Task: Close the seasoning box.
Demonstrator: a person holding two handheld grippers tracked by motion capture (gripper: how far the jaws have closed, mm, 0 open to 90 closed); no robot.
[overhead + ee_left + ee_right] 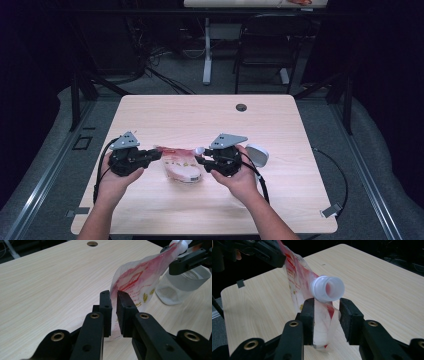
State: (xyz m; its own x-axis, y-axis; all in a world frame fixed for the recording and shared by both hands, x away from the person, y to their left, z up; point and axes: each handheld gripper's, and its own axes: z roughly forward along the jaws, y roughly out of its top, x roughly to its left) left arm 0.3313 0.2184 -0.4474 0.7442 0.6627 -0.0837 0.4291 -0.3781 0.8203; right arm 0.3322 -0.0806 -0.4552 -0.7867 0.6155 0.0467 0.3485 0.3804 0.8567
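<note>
A clear refill pouch with red print hangs stretched between my two grippers above the table. My left gripper is shut on one edge of the pouch; its jaws stand almost together with the film pinched between them. My right gripper grips the other end. In the right gripper view its jaws close on the pouch just under the open white spout. The pouch runs from there up to the left gripper.
A clear wide-mouthed jar stands on the light wooden table just right of my right hand, close behind the pouch. A cable hole lies at the table's far side. Beyond it stand a chair and a desk leg.
</note>
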